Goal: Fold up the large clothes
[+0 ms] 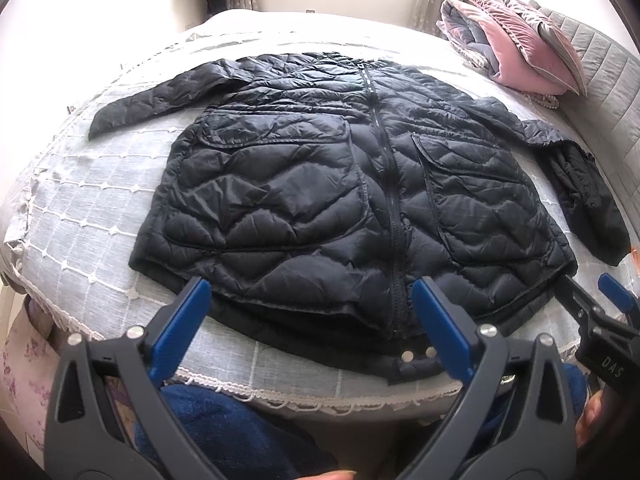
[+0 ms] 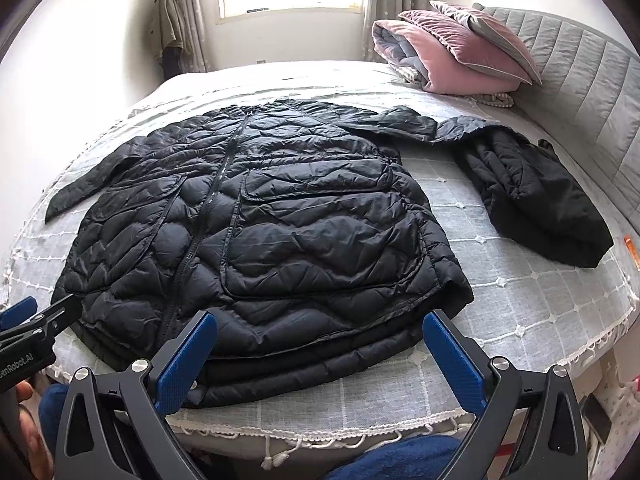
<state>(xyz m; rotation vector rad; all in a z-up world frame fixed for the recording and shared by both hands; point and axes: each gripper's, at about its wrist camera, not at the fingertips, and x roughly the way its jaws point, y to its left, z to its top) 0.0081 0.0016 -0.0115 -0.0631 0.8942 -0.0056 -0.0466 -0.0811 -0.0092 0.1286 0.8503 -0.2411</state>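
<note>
Each gripper is built of dark grey plastic arms with triangular cut-outs, joined by round silver screws, and ends in two blue textured pads. The left gripper [image 1: 312, 300] shows the same build as the right gripper [image 2: 320, 338]. White lettering marks the housings ("DAS" on one, "Robot.AI" partly readable on the other). The person wears a fuzzy navy-blue garment [image 1: 224, 424].

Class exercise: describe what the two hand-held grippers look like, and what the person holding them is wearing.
Each gripper, left and right, has two dark grey plastic arms with triangular cut-outs, silver bolts and blue textured pads. White lettering marks the bodies: "DAS" on the right one, "enRobot.AI" on the left one. No cables show. The person wears fuzzy dark blue clothing.
</note>
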